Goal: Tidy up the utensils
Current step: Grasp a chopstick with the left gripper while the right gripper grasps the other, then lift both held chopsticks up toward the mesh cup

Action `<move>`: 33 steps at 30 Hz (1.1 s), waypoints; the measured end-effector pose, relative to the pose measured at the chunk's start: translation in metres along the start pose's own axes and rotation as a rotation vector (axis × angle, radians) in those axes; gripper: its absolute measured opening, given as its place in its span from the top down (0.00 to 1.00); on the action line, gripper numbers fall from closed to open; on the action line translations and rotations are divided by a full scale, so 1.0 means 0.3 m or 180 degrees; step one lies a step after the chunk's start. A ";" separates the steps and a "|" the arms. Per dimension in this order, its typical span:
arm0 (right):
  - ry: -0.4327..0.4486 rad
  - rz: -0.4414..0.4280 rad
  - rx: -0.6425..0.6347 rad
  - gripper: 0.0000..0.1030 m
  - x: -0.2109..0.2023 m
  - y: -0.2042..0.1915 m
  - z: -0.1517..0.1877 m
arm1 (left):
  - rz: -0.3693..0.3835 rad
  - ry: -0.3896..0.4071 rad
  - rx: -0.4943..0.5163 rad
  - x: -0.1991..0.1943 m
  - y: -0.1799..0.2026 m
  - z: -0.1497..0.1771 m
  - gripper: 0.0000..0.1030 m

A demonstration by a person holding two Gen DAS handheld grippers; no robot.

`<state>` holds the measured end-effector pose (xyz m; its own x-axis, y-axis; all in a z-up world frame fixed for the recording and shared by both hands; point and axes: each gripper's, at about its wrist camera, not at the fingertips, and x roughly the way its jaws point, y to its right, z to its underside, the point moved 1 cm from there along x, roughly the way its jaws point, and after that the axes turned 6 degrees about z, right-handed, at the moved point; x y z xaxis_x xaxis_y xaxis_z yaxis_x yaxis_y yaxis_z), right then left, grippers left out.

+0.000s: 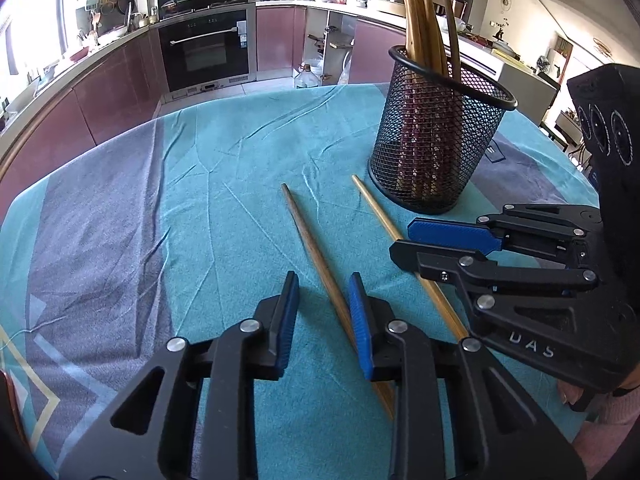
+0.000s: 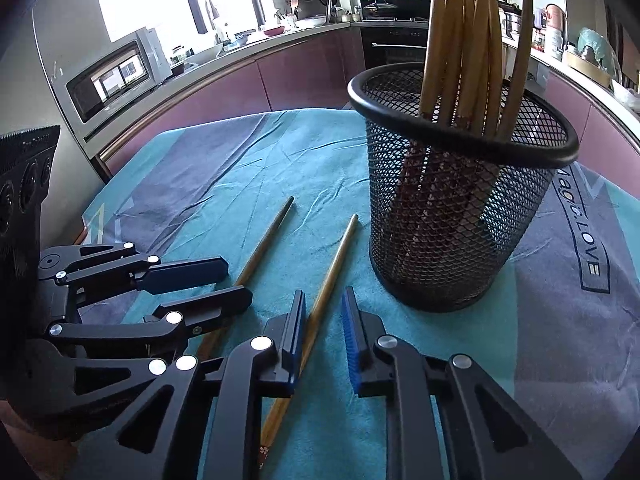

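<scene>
Chopsticks mostly sorted: bundle stands in black wire-mesh cup (image 1: pixel 436 136), far right on teal towel-covered table (image 1: pixel 224 152). Two remain flat. Left gripper (image 1: pixel 323 308) straddles darker wooden chopstick (image 1: pixel 312 240), right gripper (image 2: pixel 323 316) straddles lighter bamboo chopstick (image 2: pixel 332 268); jaws narrow, neither clamped.
</scene>
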<state>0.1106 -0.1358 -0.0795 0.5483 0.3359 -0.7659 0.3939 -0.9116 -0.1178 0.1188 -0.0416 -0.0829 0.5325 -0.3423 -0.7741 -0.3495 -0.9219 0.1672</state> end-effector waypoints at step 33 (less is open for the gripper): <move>0.0248 -0.0332 0.0050 0.95 -0.153 0.015 0.015 | 0.0112 0.0273 -0.0274 -0.105 -0.009 0.011 0.91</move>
<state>0.0838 -0.1563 -0.0478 0.5609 0.4460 -0.6975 0.4406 -0.8741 -0.2047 0.1004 -0.0277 -0.0612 0.5862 -0.3857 -0.7124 -0.3038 -0.9199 0.2480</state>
